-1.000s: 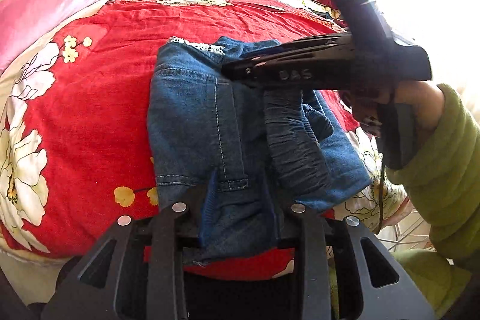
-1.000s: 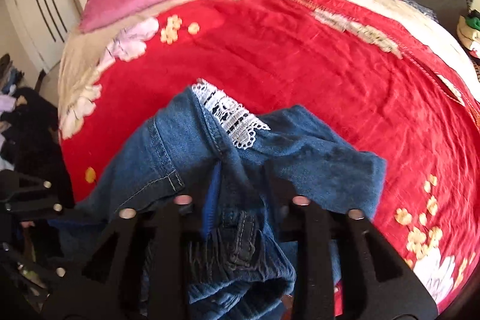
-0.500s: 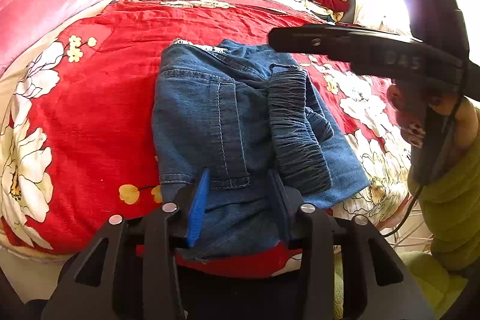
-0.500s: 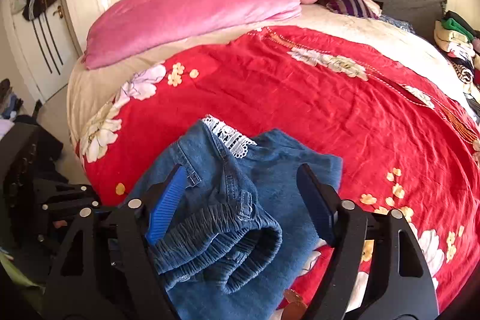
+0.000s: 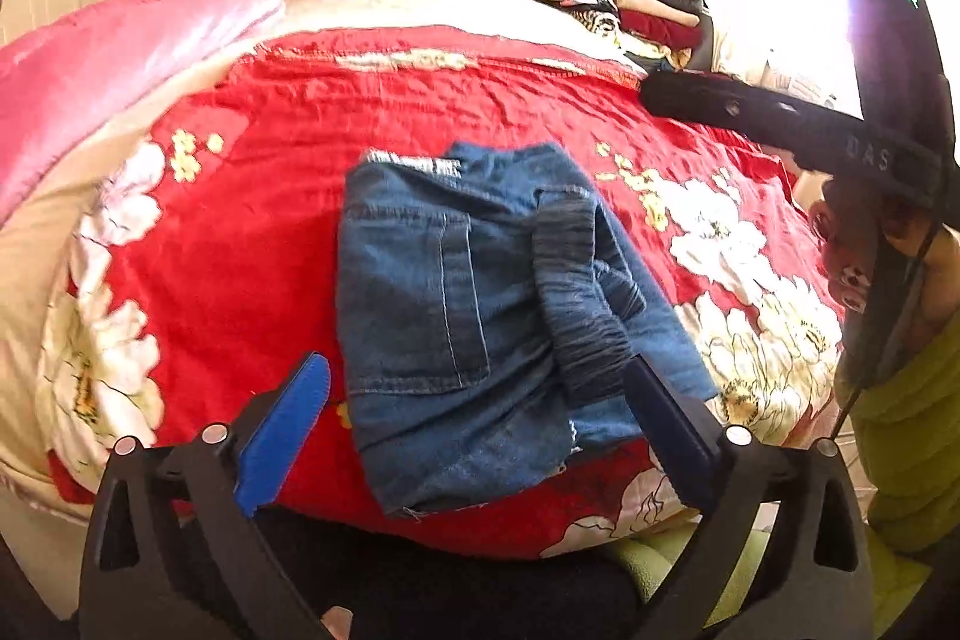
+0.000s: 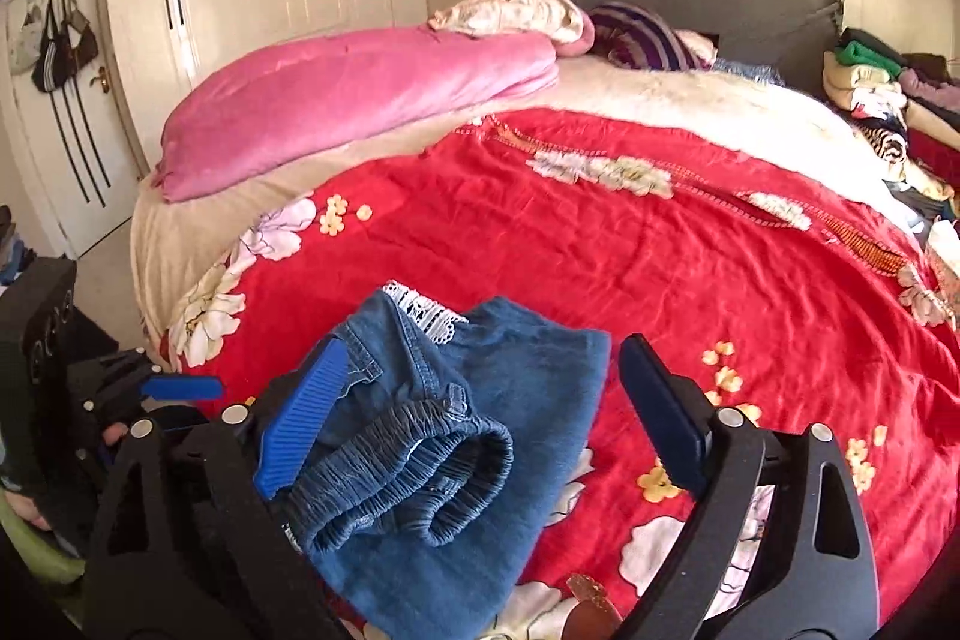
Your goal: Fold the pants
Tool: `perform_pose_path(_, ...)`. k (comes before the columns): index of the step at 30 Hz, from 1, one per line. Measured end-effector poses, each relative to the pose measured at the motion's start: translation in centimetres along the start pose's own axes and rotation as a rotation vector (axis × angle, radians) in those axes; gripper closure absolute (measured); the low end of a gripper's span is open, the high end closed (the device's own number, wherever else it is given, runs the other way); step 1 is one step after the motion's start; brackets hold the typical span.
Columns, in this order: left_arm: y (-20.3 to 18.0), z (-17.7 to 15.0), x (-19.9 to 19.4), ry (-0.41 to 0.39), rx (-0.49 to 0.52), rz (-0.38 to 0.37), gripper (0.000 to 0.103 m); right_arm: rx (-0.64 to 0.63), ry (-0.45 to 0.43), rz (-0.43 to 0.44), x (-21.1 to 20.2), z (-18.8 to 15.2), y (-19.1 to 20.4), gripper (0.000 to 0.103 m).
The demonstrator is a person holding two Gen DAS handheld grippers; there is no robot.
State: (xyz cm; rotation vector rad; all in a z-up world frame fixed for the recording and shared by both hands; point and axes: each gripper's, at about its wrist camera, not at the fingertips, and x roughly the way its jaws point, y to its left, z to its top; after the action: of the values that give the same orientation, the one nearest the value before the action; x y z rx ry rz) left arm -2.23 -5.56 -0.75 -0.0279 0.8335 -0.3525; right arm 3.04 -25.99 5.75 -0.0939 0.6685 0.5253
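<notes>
**Pants folded, both claws let go**

Your folded denim pants [image 5: 480, 304] lie near the front edge of the red floral blanket [image 5: 240, 244]. Your left gripper [image 5: 474, 430] and right gripper [image 6: 480, 418] have just spread wide, pads clear of the cloth.

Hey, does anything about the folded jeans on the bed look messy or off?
Slightly. The jeans lie folded on the red blanket, but the elastic waistband bunches up on top in a loose roll, and white lace trim pokes out at the far edge.
</notes>
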Motion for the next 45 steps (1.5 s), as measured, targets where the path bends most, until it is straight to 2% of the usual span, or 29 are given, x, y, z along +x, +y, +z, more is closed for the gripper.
perform_pose_path(11,0.9,1.1,-1.7,-0.052,-0.044,0.07,0.005,0.007,-0.063,-0.048,-3.4,-0.3,-1.2,0.012)
perform_pose_path(25,2.6,1.4,-0.4,-0.025,-0.095,0.121,0.005,0.061,-0.016,-0.077,-3.0,-2.6,-3.5,0.011)
perform_pose_path(31,3.8,1.5,0.6,-0.011,-0.13,0.134,0.005,0.085,0.048,-0.063,-0.9,-3.6,-3.7,0.011)
perform_pose_path(39,4.9,2.4,3.9,0.03,-0.163,0.113,0.005,0.183,0.193,0.031,3.6,-6.1,-4.4,0.012)
perform_pose_path(45,5.0,2.7,7.4,0.091,-0.161,0.092,0.005,0.209,0.275,0.098,6.6,-7.8,-3.9,0.025)
